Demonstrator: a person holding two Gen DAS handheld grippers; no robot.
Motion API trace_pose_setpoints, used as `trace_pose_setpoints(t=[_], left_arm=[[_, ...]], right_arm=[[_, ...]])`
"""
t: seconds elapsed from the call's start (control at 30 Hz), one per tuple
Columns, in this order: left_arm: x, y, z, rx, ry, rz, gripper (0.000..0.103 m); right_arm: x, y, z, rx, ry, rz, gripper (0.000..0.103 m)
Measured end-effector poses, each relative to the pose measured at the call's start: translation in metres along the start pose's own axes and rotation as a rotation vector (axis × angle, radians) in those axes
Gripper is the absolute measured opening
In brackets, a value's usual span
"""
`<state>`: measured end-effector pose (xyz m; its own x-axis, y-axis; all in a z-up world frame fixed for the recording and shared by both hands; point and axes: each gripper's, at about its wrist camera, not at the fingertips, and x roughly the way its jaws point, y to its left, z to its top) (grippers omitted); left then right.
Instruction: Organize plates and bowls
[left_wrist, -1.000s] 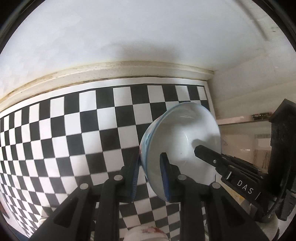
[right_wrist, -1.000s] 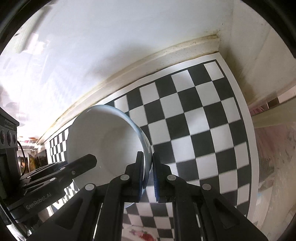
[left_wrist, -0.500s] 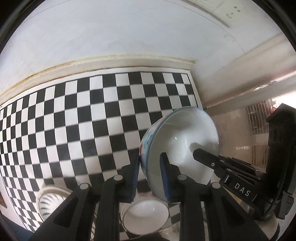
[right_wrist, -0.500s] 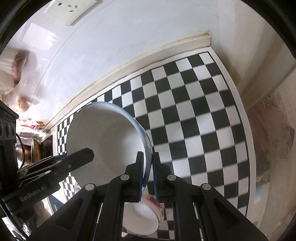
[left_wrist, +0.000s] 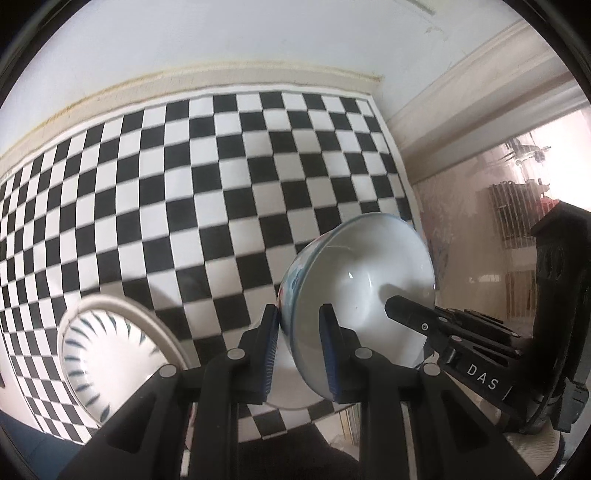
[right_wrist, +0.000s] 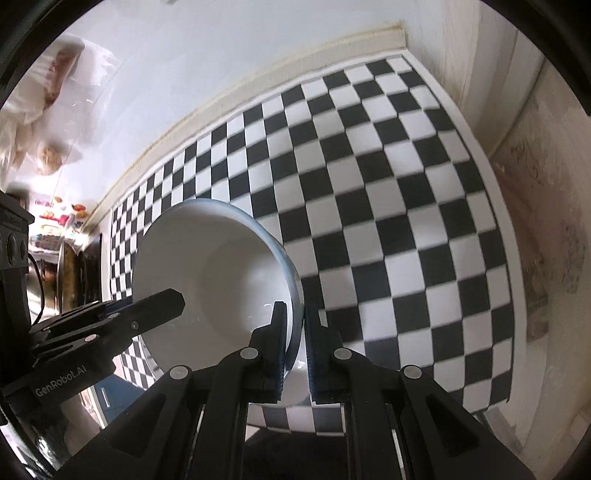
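Left claw (left_wrist: 297, 343) clamped on near rim of white bowl (left_wrist: 354, 291); right claw (right_wrist: 294, 341) clamped on opposite rim of same bowl. Bowl held between both, tilted, above checkered counter (left_wrist: 229, 177). Second white bowl (left_wrist: 291, 384) sits directly beneath held one, likely stacking target. Striped bowl (left_wrist: 99, 354) lies left of left claw, apart. Wall behind; counter edge right. Nothing blocks descent.

White letters "DAS" stand on the right gripper (left_wrist: 406, 310) seen at right, and "GenRobot.AI" on the left gripper (right_wrist: 162, 302) at lower left.
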<state>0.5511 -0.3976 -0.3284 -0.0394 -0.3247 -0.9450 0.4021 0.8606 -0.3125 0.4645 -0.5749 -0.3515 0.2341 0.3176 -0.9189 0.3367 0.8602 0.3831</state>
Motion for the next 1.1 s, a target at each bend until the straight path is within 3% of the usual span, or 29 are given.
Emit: trace_pose_setpoints(t=[0.43, 1.1], left_arm=[[0.029, 0.013, -0.041, -0.017, 0.073, 0.047, 0.020], [0.052, 0.016, -0.054, -0.014, 0.126, 0.102, 0.020]], right_arm=[[0.044, -0.006, -0.047, -0.011, 0.088, -0.025, 0.011], [0.064, 0.001, -0.048, -0.039, 0.142, -0.075, 0.011]])
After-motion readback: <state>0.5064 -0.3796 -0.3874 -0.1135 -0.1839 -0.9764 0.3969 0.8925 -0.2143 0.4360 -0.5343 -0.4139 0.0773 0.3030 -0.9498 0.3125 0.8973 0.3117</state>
